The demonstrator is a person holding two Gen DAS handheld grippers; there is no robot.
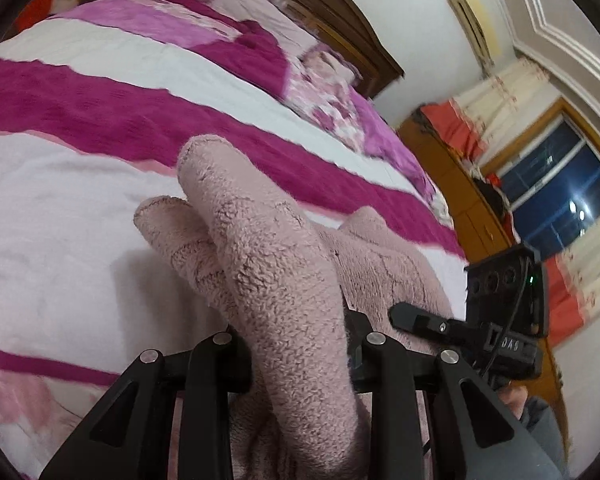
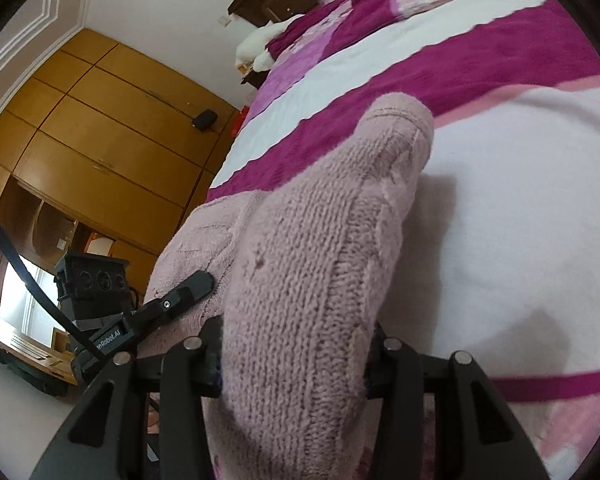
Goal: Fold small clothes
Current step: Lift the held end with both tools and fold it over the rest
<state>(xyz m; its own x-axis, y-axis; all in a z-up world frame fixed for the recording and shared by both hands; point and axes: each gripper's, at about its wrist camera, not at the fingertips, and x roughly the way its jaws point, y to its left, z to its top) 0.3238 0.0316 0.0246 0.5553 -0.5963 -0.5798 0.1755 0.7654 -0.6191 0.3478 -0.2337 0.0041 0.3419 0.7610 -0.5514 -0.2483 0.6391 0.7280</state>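
in the left wrist view, the pink sweater (image 1: pixel 284 280) is being pinched by the left gripper (image 1: pixel 300 360), its fold running up and away over the striped bed (image 1: pixel 80 208). in the right wrist view, it is likewise being clamped by the right gripper (image 2: pixel 296 360), near a wooden wardrobe (image 2: pixel 100 120).

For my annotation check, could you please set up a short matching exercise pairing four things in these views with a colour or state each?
Things:
1. garment
2. wardrobe
3. window
4. left hand-held gripper

Descriptions:
A. dark blue panes
B. pale pink, fuzzy
C. shut on fabric
D. yellow-brown wood

Pairs: 1-B, 2-D, 3-A, 4-C
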